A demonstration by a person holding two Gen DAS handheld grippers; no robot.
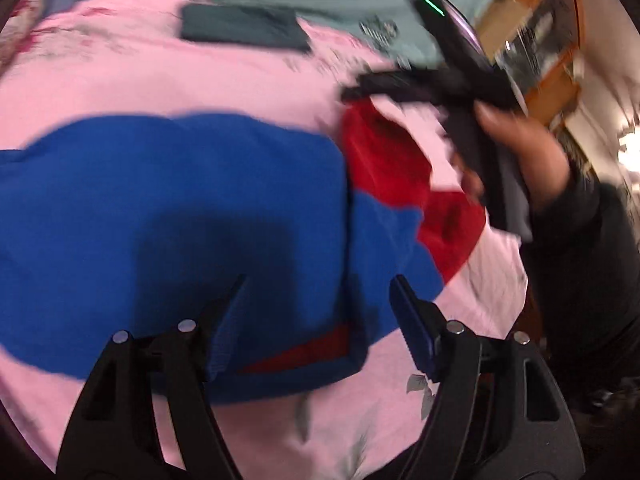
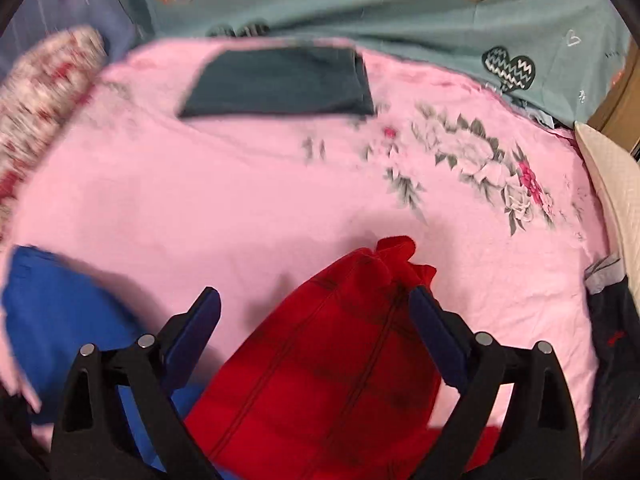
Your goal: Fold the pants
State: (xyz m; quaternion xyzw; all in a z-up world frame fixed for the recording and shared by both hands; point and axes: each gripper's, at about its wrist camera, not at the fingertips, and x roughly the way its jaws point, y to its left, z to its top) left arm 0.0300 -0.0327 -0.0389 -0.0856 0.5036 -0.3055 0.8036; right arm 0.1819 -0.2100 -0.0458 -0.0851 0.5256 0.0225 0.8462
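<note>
Blue pants lie spread on the pink floral bedsheet, with a red garment partly under their right side. My left gripper is open just above the blue pants' near edge. My right gripper is open, its jaws on either side of the bunched red garment. In the right wrist view the blue pants lie at the lower left. In the left wrist view the right gripper appears at the upper right, held by a hand. Both views are motion-blurred.
A folded dark teal garment lies at the far side of the sheet. A green patterned blanket is behind it. A floral pillow is at far left, a cream pillow at right. Wooden furniture stands beyond the bed.
</note>
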